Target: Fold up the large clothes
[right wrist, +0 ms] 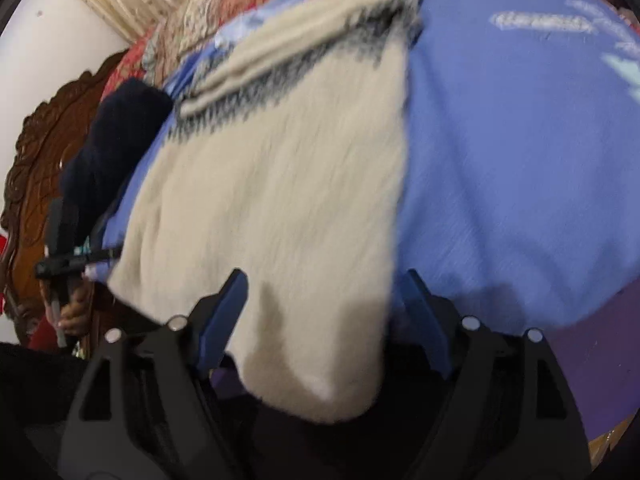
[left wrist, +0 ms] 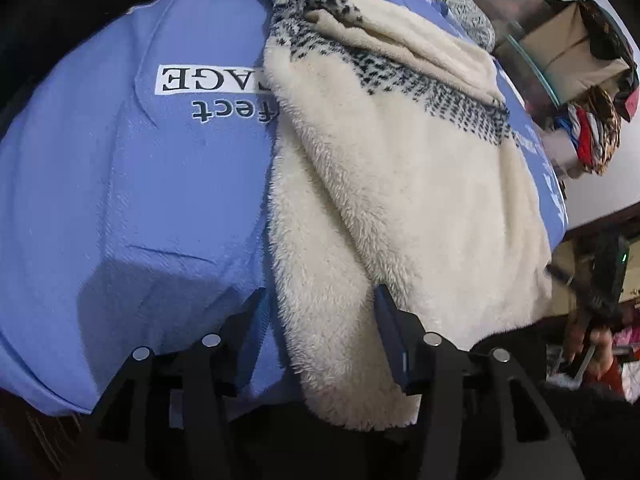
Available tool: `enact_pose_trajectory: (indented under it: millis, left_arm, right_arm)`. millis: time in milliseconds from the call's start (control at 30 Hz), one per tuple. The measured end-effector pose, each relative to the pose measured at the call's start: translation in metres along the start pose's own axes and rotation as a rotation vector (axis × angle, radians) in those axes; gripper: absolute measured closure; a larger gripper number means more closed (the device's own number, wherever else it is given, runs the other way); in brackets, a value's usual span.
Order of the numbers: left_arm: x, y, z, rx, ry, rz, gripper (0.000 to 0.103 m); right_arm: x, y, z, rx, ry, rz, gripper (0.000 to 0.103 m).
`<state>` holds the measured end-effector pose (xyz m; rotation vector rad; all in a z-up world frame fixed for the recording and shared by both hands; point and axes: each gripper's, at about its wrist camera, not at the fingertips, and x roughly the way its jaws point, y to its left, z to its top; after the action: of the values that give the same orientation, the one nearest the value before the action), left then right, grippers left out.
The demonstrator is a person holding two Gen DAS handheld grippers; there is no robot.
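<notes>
While the cream fleece garment (left wrist: 400,184) is lying on the blue bed sheet (left wrist: 120,200) with one sleeve already folded across, both grippers, left (left wrist: 320,304) and right (right wrist: 324,288), are straddling its near hem, jaws wide, with the final folds seemingly remaining.

Bare blue sheet (left wrist: 132,200) left of the fleece garment (left wrist: 400,200); cluttered shelves (left wrist: 580,60) crowding its right edge

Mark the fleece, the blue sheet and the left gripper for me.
fleece (left wrist: 400,200): left wrist view, cream middle.
blue sheet (left wrist: 140,200): left wrist view, bare part below the lettering.
left gripper (left wrist: 320,320): left wrist view, between fingertips.
</notes>
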<state>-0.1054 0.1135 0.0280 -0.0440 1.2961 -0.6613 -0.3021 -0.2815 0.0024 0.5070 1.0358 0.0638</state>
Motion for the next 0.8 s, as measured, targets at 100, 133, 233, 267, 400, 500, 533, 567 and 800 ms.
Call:
enact_pose_trajectory:
  millis: [100,133,233,267,400,500,533,567,800]
  left_arm:
    - [-0.018,-0.009,-0.008,-0.022,-0.039,-0.048,0.073]
    - [-0.028,-0.01,-0.011,-0.027,-0.059,-0.042,0.074]
    - [-0.053,0.0,-0.033,-0.086,-0.073,-0.044,0.075]
    - [-0.054,0.004,-0.038,-0.107,-0.065,-0.068,0.075]
    - [-0.03,0.009,-0.059,-0.133,0.0,-0.012,0.076]
    - [-0.015,0.02,-0.061,-0.199,0.025,-0.026,0.075]
    - [-0.014,0.021,-0.061,-0.205,0.031,-0.018,0.07]
    - [-0.014,0.022,-0.062,-0.207,0.04,-0.018,0.066]
    - [-0.003,0.018,-0.071,-0.173,0.105,-0.028,0.035]
  right_arm:
    - [-0.004,0.007,-0.006,-0.023,0.026,0.002,0.098]
    - [-0.013,0.003,-0.003,-0.008,0.003,0.001,0.098]
    - [-0.064,-0.02,-0.002,0.013,-0.088,-0.108,0.098]
    - [-0.072,-0.031,-0.001,0.044,-0.088,-0.083,0.098]
    - [-0.059,-0.043,-0.011,0.084,-0.027,-0.051,0.098]
    - [-0.037,-0.044,-0.014,0.14,-0.004,0.005,0.096]
    - [-0.034,-0.043,-0.013,0.147,-0.005,0.017,0.095]
    - [-0.034,-0.043,-0.013,0.151,-0.01,0.025,0.092]
    - [-0.041,-0.048,-0.012,0.138,-0.018,0.035,0.026]
